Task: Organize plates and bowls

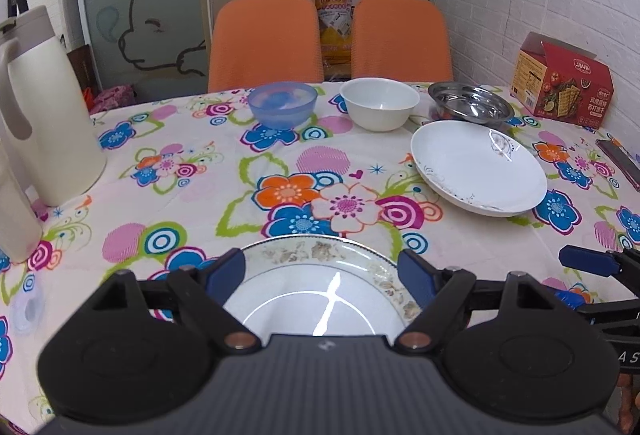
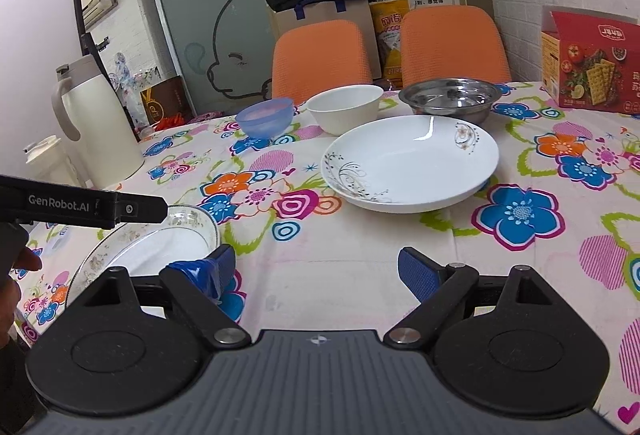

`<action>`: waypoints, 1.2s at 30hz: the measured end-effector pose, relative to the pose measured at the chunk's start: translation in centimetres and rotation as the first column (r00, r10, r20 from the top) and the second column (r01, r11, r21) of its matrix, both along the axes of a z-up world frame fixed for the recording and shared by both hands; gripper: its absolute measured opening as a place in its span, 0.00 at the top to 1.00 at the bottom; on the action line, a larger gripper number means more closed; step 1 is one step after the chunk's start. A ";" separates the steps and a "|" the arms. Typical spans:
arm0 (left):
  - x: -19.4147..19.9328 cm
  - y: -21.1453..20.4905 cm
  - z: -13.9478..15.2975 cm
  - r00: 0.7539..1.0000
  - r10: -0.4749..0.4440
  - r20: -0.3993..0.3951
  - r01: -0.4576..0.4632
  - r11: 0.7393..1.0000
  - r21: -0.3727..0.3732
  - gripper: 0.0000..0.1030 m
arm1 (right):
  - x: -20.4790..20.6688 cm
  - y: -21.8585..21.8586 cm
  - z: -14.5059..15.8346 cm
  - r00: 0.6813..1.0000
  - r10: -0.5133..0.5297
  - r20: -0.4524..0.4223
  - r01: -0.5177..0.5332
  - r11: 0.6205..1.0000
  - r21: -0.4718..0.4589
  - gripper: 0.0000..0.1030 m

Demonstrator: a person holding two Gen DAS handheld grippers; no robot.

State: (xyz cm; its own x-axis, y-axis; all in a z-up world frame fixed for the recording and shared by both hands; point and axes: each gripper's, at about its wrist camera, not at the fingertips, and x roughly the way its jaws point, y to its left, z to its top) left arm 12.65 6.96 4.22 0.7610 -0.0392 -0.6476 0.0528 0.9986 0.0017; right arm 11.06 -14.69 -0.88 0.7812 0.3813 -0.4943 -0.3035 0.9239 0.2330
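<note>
A gold-rimmed floral plate (image 1: 320, 287) lies at the table's near edge, between the wide-apart fingers of my left gripper (image 1: 321, 274), which is open over it. The right wrist view shows the same plate (image 2: 160, 247) low on the left, under the left gripper's body. My right gripper (image 2: 320, 271) is open over bare cloth and holds nothing. A large white deep plate (image 1: 478, 167) (image 2: 408, 163) sits ahead on the right. Behind it, in a row, stand a blue bowl (image 1: 282, 104) (image 2: 265, 117), a white bowl (image 1: 379, 103) (image 2: 345, 108) and a steel bowl (image 1: 470, 105) (image 2: 450, 99).
A cream thermos jug (image 1: 44, 107) (image 2: 96, 123) and a second cream container (image 1: 16, 215) stand on the left. A red cracker box (image 1: 564, 87) (image 2: 592, 67) is at the far right by the wall. Two orange chairs (image 1: 266, 39) stand behind the table. A hand (image 2: 20, 263) shows at the left edge.
</note>
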 end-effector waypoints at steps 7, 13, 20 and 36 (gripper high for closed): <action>0.7 -2.5 -0.1 1.000 -0.023 0.002 0.023 1.000 0.014 0.22 | -0.2 -2.7 -0.1 0.999 -0.053 -0.003 0.053 0.998 0.016 0.26; 1.2 -3.9 -0.3 0.999 -0.032 -0.008 0.032 0.999 0.039 0.22 | -0.1 -4.2 -0.3 0.996 -0.087 -0.005 0.087 0.995 0.037 0.26; 2.0 -4.9 -0.4 1.000 0.011 -0.012 -0.010 0.997 0.074 0.22 | 0.2 -5.5 -0.4 0.994 -0.105 -0.004 0.105 0.993 0.049 0.26; 10.8 -7.6 0.2 0.987 -0.007 -0.161 -0.010 0.995 -0.104 0.22 | 7.0 -8.6 2.6 0.993 -0.104 0.060 0.107 0.993 -0.050 0.26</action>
